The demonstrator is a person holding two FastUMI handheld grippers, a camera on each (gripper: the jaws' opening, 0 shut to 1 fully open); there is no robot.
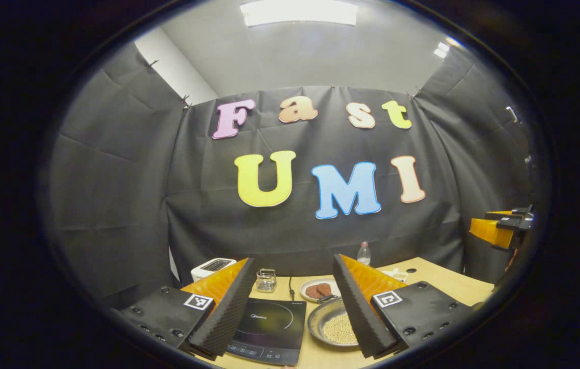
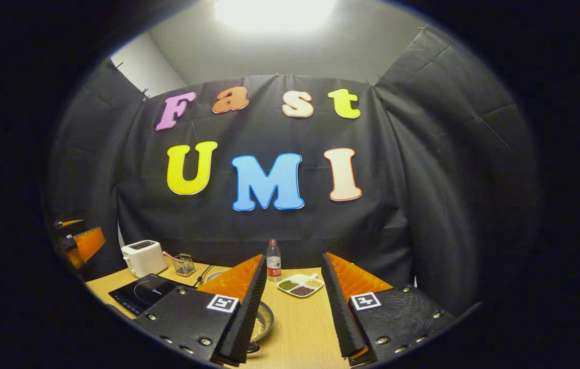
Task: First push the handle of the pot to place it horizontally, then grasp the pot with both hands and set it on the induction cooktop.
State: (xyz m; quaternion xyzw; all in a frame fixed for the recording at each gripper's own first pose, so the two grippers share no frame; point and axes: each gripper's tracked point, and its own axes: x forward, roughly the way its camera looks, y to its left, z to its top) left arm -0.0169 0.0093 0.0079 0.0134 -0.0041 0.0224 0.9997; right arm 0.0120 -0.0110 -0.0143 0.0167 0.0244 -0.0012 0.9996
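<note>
Nothing is done yet by the look of it: the pot [image 1: 333,324] sits on the worktop [image 1: 443,279] in the lower centre of the left gripper view, just right of the induction cooktop [image 1: 269,330] and not on it, with grains inside. Its handle appears as a small dark piece at the far rim, orientation too hard to call, so I judge both the push and the 2-handed lift are ahead. The left tongs [image 1: 292,307] hang high above the worktop, spread wide and holding nothing, framing cooktop and pot. In the right gripper view the right tongs [image 2: 290,307] are likewise gaping and empty, the pot [image 2: 262,323] peeking at lower centre beside their left finger, cooktop [image 2: 146,294] at lower left.
</note>
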